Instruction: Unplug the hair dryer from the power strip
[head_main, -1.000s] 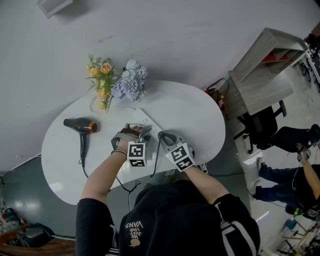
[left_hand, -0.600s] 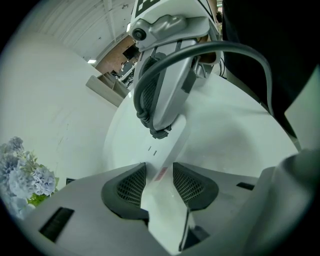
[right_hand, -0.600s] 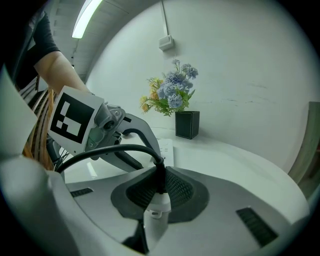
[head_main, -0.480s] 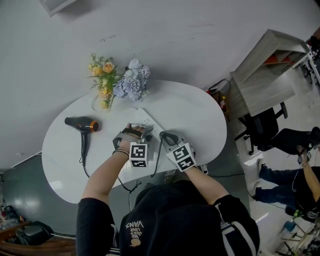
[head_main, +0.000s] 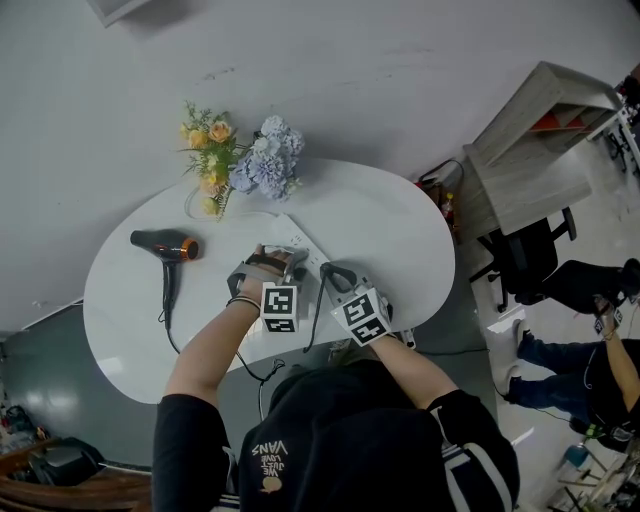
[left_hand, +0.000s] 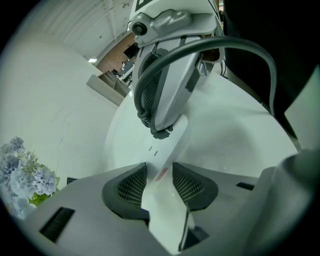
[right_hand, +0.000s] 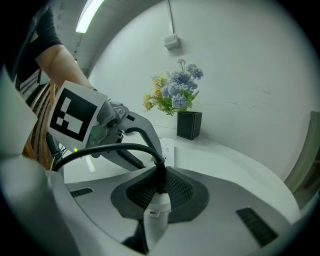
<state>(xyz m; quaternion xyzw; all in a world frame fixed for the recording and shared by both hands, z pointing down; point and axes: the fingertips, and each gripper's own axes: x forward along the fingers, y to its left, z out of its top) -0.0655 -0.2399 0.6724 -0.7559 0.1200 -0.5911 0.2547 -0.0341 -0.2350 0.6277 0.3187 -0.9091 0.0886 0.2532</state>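
Observation:
A black hair dryer (head_main: 165, 245) with an orange band lies at the left of the white oval table (head_main: 400, 225). Its black cord (head_main: 168, 300) runs toward the front edge. A white power strip (head_main: 298, 243) lies mid-table. My left gripper (head_main: 283, 268) straddles the near end of the power strip (left_hand: 165, 155), with both pads against its sides (left_hand: 159, 182). My right gripper (head_main: 335, 278) is shut on a white plug (right_hand: 157, 212), and the black cord (right_hand: 115, 149) arches out of it. In the left gripper view the right gripper (left_hand: 160, 131) meets the strip's top face.
Yellow and blue flowers (head_main: 245, 165) in a black vase (right_hand: 189, 125) stand at the table's back. A wooden shelf unit (head_main: 530, 150), a black office chair (head_main: 525, 255) and a seated person (head_main: 590, 350) are to the right of the table.

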